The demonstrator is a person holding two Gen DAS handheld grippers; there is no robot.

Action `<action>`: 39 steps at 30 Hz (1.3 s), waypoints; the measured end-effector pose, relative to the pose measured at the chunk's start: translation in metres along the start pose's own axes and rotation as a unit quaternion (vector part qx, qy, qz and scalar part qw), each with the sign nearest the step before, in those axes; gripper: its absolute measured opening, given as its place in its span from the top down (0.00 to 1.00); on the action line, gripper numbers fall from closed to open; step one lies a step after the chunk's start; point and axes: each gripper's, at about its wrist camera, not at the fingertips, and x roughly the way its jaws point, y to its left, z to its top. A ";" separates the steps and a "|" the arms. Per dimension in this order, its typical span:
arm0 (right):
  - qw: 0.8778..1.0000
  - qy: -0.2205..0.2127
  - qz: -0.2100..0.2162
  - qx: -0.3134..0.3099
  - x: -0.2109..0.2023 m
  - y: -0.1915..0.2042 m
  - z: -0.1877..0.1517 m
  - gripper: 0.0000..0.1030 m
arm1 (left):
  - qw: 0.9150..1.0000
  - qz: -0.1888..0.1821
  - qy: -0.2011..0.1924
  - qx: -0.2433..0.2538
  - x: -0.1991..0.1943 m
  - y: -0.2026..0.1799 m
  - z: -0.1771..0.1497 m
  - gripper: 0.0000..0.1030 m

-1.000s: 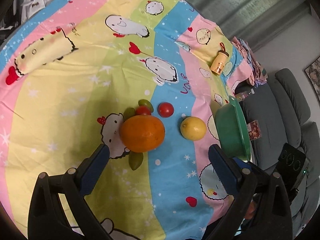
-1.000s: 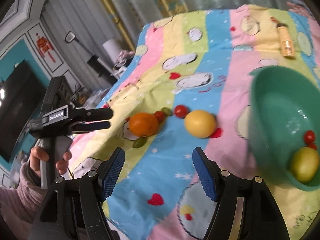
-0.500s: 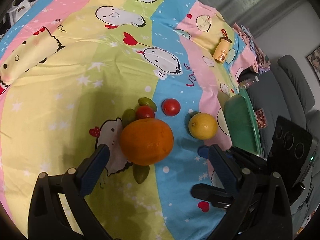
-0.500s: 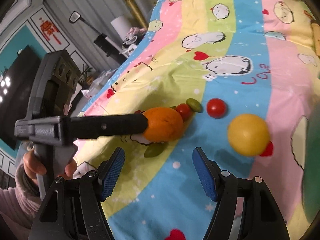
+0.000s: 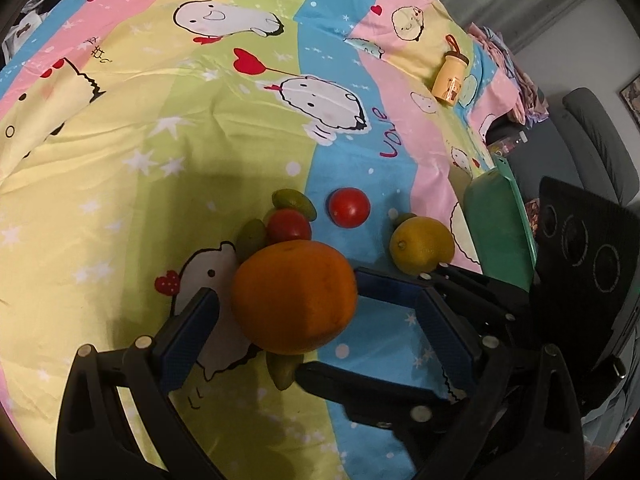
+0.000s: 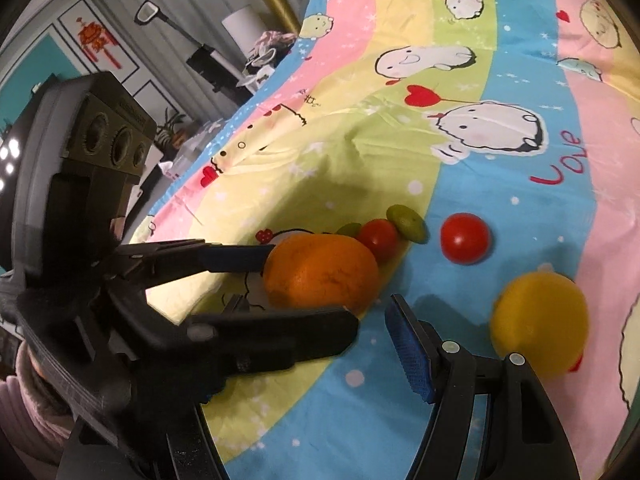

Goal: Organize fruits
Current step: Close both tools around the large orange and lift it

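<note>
My open left gripper (image 5: 316, 320) straddled the orange (image 5: 294, 296), ungripped; lemon (image 5: 422, 244) at two o'clock, tomatoes and the bowl (image 5: 500, 220) still waited.

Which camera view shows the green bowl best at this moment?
The left wrist view shows it best. There the green bowl stands at the right edge of the cloth, seen nearly edge-on, so its inside is hidden. In the right wrist view it is almost out of frame; at most a dark sliver shows at the far right edge.
</note>
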 end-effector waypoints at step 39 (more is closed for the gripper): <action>0.998 -0.055 -0.007 -0.016 -0.022 0.015 -0.005 0.37 | 0.999 0.005 -0.041 0.028 -0.031 -0.031 -0.011 0.27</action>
